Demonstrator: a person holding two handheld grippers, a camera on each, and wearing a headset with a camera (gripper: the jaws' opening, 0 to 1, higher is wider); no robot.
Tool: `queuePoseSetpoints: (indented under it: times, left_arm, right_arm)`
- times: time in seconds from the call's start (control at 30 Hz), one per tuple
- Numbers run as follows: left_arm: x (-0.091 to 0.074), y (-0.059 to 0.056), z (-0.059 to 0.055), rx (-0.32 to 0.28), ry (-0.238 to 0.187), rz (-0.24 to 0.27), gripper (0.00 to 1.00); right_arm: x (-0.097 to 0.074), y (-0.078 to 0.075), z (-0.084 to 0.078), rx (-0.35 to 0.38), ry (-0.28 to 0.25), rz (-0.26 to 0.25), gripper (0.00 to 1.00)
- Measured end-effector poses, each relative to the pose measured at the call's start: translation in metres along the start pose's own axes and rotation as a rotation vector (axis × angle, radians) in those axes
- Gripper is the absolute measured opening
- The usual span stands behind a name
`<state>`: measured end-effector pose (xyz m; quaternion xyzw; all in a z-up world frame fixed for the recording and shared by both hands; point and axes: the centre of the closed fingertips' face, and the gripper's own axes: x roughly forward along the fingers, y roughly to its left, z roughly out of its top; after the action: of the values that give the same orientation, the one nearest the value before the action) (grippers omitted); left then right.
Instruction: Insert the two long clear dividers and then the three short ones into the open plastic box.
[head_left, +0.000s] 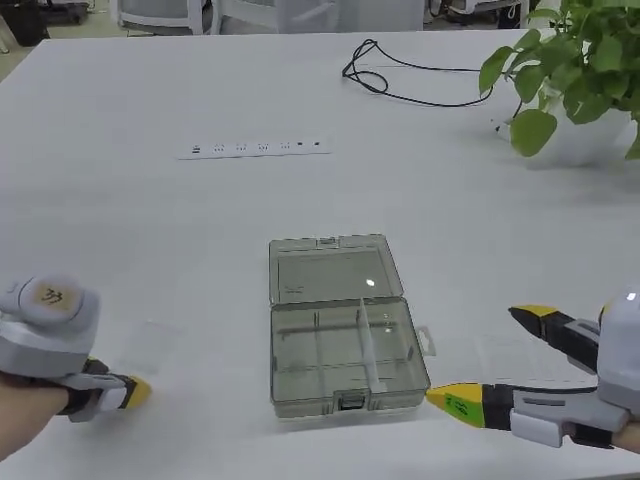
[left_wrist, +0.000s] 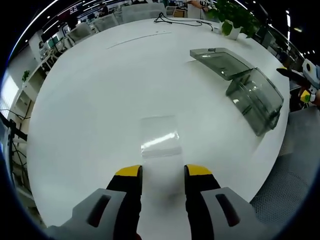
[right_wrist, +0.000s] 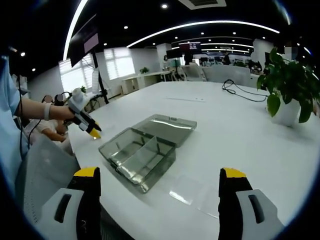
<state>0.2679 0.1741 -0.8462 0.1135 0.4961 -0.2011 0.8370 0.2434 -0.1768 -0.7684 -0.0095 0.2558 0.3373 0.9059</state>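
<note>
An open clear-grey plastic box (head_left: 310, 362) sits in the middle of a white table (head_left: 150, 220), straight ahead of the person. Its wider side runs left to right, and its lid (head_left: 328, 268) lies flat on the far side, so the hinge points away and the latch (head_left: 350, 402) faces the person. One clear divider (head_left: 368, 350) stands on edge inside, right of centre, its long axis running from hinge side to latch side. The left gripper (left_wrist: 162, 172) hovers low over the table well left of the box, jaws a little apart and empty. Just ahead of it a loose divider (left_wrist: 160, 137) lies flat, seemingly lengthwise along the gripper's line, though glare makes that hard to confirm. The right gripper (head_left: 490, 355) waits near the box's right front corner with its jaws spread wide, holding nothing, above more loose clear pieces (right_wrist: 192, 192) on the table. The likely trouble is the pickup: a thin, slick sheet lying flat gives the jaws no edge, so it may skate across the table or slip free. On the right, pieces lying close together could lift as a pair. A divider lowered slightly askew may miss its slots and lean, and the light box could slide if pushed.
</note>
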Motion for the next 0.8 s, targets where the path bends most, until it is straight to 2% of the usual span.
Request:
queuePoseSetpoints:
  times: [0.07,0.2,0.5,0.8]
  left_arm:
    - [-0.0020,0.0007,0.0023,-0.020,-0.015,-0.004,0.30]
    - [-0.0016,0.0006,-0.0001,-0.020,-0.009,-0.006,0.30]
    - [-0.0024,-0.0012,-0.0005,-0.038,-0.026,-0.014,0.30]
    - [-0.0047,-0.0011,0.0005,-0.117,-0.071,-0.031,0.30]
  right_arm:
    - [0.0007,0.0015,-0.0004,0.001,0.002,0.005,0.99]
    - [0.0024,0.0043,0.0005,-0.002,0.003,0.012,0.99]
    - [0.0045,0.0061,0.0038,-0.003,0.004,0.019,0.98]
    - [0.0073,0.0082,0.0010,0.010,0.014,0.021,0.98]
